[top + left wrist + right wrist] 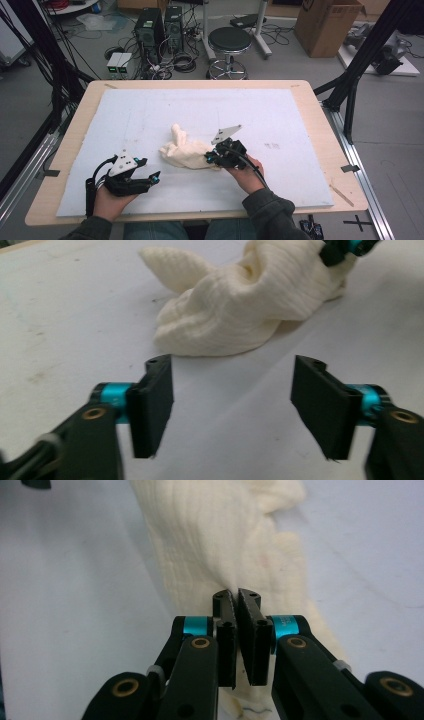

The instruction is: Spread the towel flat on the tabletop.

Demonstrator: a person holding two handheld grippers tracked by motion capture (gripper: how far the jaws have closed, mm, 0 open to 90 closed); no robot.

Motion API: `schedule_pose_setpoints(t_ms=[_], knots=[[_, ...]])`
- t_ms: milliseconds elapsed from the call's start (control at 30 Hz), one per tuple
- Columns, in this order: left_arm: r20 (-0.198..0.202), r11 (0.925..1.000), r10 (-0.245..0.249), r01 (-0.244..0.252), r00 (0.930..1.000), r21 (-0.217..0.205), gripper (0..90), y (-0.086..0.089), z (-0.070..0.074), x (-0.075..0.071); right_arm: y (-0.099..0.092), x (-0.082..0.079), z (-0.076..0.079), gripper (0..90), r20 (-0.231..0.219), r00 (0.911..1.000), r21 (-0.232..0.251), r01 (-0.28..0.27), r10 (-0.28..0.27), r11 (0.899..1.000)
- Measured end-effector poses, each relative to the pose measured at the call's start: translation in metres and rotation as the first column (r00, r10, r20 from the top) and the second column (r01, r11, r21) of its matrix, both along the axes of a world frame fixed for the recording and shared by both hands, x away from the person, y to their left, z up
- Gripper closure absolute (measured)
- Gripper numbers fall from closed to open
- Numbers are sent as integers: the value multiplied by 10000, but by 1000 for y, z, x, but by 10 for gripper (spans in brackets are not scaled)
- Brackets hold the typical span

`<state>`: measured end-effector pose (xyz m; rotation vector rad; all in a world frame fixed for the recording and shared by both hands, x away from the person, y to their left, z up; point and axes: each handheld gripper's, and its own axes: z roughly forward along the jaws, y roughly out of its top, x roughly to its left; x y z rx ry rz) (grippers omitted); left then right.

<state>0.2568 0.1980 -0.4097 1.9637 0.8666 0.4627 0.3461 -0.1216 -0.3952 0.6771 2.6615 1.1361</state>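
A crumpled cream knitted cloth (184, 149) lies in a heap near the middle of the white mat (280, 110). My right gripper (209, 158) is at the cloth's right end, and in the right gripper view its jaws (237, 597) are shut on a fold of the cloth (220, 535). My left gripper (155, 177) rests low on the mat to the left of the heap, a short way from it. In the left gripper view its jaws (232, 390) stand open with only bare mat between them, and the cloth (245, 300) lies just ahead. The right gripper's tip (345, 247) shows at the cloth's far end.
The mat covers most of a wooden table (325, 135). Beyond the far edge, on the floor, stand a black stool (229, 47), computer towers (150, 30) with cables and a cardboard box (327, 25). Black frame posts (360, 60) rise at both sides.
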Motion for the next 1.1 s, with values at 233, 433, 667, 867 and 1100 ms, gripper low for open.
schedule_pose_setpoints(t_ms=[233, 433, 667, 867, 1100], knots=[[-326, 9960, -877, 882, 9956, 141, 570, -26, -4, 13, -16, 13, 4, 860, -204, 9966, 410, 800, -792, 9960], [-697, 9944, -808, 852, 9943, 630, 553, -50, -12, 38, -16, 20, 0, 858, -337, 9949, 610, 968, -949, 9934], [-1221, 9857, -720, 894, 9899, 1428, 522, -80, -24, 69, -15, 28, -5, 853, -610, 9937, 716, 983, -940, 9926], [-981, 9699, -537, 753, 9937, 2315, 733, -96, -26, 81, -12, 33, -9, 847, -769, 9938, 794, 863, -802, 9931], [-946, 9726, -1292, 1448, 9871, 1817, 850, -86, -11, 75, -18, 29, -2, 845, -708, 9951, 1076, 759, -685, 9913]])
